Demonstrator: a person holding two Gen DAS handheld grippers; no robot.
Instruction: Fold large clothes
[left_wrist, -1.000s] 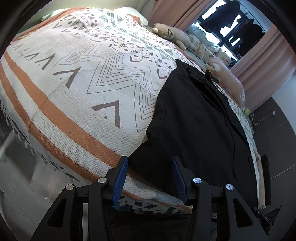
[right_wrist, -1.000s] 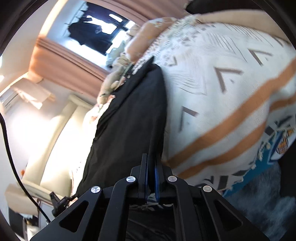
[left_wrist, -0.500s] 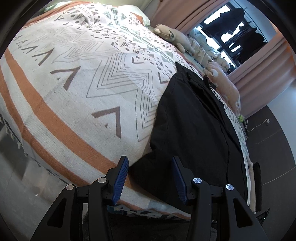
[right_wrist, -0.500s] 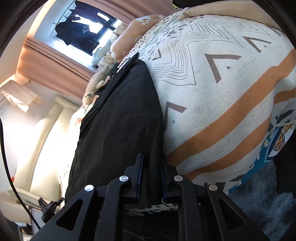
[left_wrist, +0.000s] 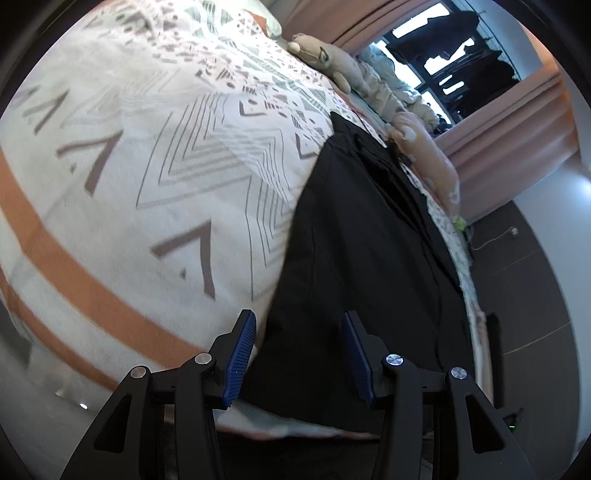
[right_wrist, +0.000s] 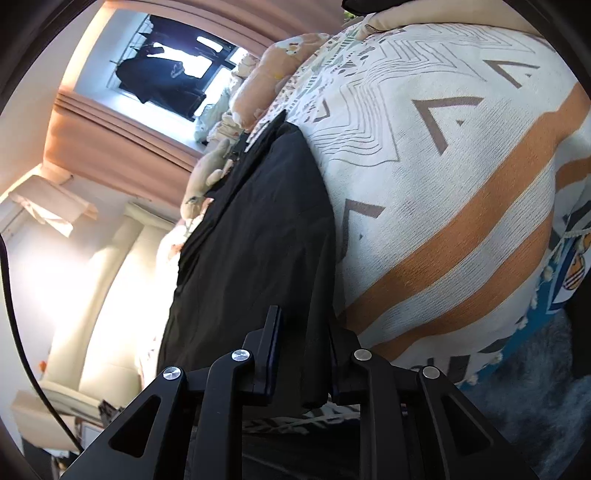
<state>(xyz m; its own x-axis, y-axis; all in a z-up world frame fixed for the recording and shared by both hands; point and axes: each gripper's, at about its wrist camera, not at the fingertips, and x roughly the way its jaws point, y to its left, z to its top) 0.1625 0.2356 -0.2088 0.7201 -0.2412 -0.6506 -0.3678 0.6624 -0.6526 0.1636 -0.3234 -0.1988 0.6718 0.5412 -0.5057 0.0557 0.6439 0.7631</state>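
Both tools tilt down over the black garment (left_wrist: 362, 258): left tool (left_wrist: 298, 354) gapes empty, right tool (right_wrist: 303, 356) is opening.

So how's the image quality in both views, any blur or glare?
Left wrist view: the patterned blanket is motion-smeared and the window is blown out. Right wrist view: glare washes out the cream sofa, with fisheye bending at the edges.

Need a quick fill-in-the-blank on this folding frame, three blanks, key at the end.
1. The garment lying on the bed is ____ in colour.
2. The patterned blanket carries broad ____ stripes.
3. The left gripper has ribbed ____ pads with a clear gap between them.

Missing words: black; orange; blue
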